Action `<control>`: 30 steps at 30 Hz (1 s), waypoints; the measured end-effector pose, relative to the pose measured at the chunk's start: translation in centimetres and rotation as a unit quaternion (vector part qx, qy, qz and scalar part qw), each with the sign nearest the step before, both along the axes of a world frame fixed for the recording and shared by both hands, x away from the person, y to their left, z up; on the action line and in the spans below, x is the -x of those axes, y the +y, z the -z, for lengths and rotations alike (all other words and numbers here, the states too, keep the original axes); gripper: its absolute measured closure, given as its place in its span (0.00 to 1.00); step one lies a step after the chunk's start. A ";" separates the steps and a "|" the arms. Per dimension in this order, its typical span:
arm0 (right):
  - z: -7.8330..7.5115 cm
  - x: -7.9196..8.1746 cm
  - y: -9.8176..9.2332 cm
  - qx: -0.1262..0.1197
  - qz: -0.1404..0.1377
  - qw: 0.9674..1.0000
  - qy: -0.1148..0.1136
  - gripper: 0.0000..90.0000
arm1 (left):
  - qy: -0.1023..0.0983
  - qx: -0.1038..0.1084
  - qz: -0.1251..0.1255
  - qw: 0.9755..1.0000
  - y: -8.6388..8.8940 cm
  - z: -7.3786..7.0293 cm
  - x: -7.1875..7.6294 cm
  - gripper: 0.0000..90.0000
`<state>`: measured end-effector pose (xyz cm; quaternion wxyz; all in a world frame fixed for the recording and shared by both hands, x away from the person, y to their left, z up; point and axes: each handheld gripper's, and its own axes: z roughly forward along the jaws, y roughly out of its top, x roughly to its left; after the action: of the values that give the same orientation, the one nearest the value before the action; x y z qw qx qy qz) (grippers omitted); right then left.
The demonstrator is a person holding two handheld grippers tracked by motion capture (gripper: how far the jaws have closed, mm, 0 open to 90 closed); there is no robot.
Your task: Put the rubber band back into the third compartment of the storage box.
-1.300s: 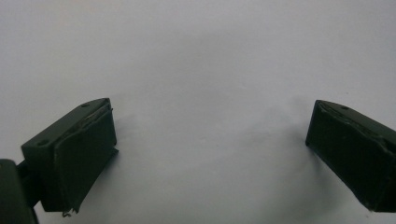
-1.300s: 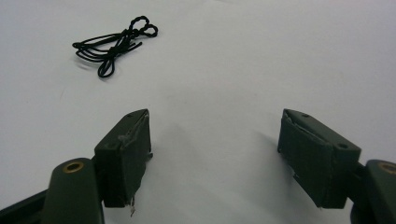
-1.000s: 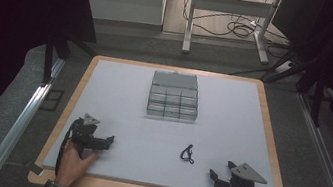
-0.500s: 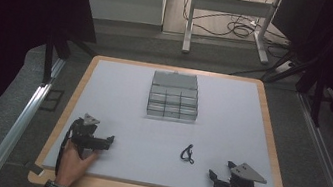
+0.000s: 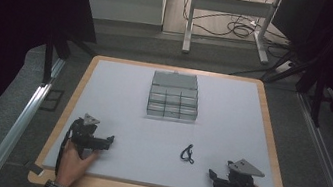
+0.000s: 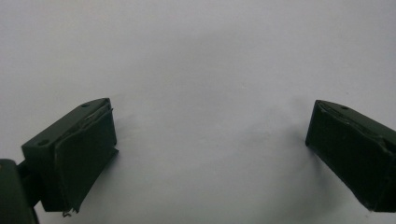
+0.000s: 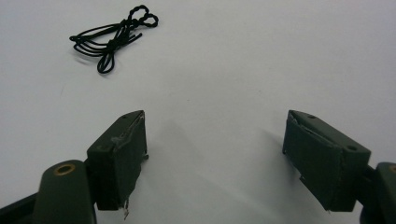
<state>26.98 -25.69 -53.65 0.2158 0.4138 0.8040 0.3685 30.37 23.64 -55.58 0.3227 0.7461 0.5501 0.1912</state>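
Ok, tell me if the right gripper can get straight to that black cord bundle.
Probably yes: the right gripper has open, empty jaws, and only bare mat separates it from the cord bundle.

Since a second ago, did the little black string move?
No. The black string lies at the same spot on the white mat, just as far from the grey box.

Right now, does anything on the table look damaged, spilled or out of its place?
Nothing looks spilled or broken. The one loose item is a small tangled black cord lying on the white mat, apart from the compartment box, beyond the open right gripper.
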 end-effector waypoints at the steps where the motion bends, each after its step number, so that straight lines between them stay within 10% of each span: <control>1: -0.2 -0.2 0.0 0.005 0.000 1.000 0.006 0.24 | 0.000 0.000 0.000 1.000 0.0 0.0 0.0 0.02; 30: -2.2 -3.4 0.6 0.019 -0.003 0.997 0.071 0.38 | 0.000 0.000 0.000 1.000 0.0 0.0 0.0 0.02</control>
<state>30.42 -25.07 -51.50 0.1652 0.4326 0.8252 0.3235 30.36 23.65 -55.58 0.3230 0.7459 0.5502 0.1910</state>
